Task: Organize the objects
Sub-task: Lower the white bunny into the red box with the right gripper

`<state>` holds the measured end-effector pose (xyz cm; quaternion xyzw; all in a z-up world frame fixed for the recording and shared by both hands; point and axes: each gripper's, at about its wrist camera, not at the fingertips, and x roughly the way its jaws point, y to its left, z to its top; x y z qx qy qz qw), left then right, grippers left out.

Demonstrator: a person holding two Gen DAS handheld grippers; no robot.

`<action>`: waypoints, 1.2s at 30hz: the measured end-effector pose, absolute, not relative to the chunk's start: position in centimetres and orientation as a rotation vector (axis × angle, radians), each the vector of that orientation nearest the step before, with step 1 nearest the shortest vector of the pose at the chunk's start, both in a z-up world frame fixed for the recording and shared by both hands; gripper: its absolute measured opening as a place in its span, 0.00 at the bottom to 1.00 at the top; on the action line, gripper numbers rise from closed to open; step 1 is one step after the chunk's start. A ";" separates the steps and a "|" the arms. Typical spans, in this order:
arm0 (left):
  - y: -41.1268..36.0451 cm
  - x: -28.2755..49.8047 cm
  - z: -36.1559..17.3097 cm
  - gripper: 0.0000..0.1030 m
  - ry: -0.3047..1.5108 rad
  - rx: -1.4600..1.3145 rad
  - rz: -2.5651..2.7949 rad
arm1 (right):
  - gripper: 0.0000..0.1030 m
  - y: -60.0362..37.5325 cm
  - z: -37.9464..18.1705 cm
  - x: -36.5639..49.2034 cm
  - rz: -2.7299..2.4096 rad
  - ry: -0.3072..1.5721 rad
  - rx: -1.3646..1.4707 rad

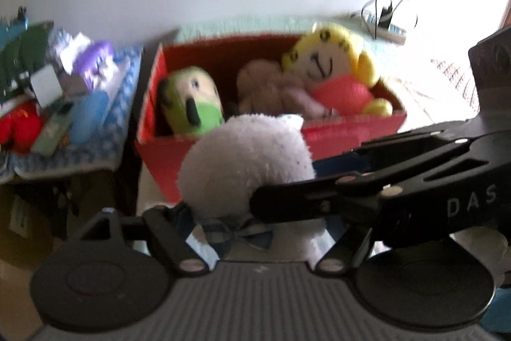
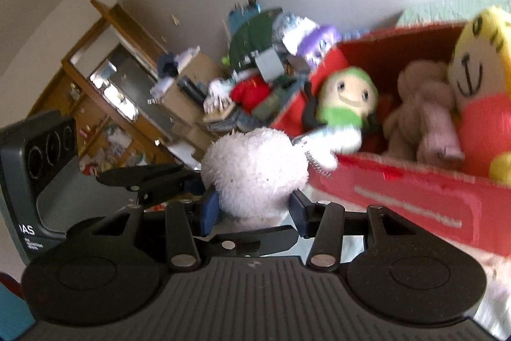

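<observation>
Both grippers clamp one white plush toy [image 2: 255,168]: the right gripper [image 2: 255,213] pinches its lower body between blue pads, while the left gripper [image 1: 223,222] holds it near a checked bow, so the toy hangs in the air just in front of the red box [image 1: 351,133]. The box already holds a green plush [image 1: 194,101], a brown plush [image 1: 265,88] and a yellow plush [image 1: 335,69]. Judged from here, the toy should clear the near wall and go into the free gap between the green and brown toys, both grips releasing together.
</observation>
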<state>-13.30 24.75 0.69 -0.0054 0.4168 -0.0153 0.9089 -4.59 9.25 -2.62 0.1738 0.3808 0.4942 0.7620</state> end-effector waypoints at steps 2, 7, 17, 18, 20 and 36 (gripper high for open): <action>25.1 -13.1 1.7 0.76 0.822 -0.012 -0.038 | 0.49 9.3 -1.9 -4.3 1.064 0.797 0.378; 25.5 -11.5 2.8 0.77 0.760 0.001 -0.067 | 0.49 9.2 -1.4 -3.1 0.996 0.739 0.385; 25.6 -5.1 2.0 0.78 0.736 -0.020 -0.113 | 0.50 9.1 -1.9 0.3 0.832 0.671 0.377; 25.6 -4.5 1.7 0.78 0.736 -0.021 -0.118 | 0.50 9.2 -2.1 0.7 0.818 0.670 0.379; 25.9 -3.2 1.2 0.78 0.740 -0.027 -0.121 | 0.50 9.5 -2.4 1.3 0.790 0.668 0.374; 27.2 2.2 -4.4 0.78 0.882 -0.074 -0.150 | 0.49 11.7 -6.0 5.1 0.713 0.736 0.250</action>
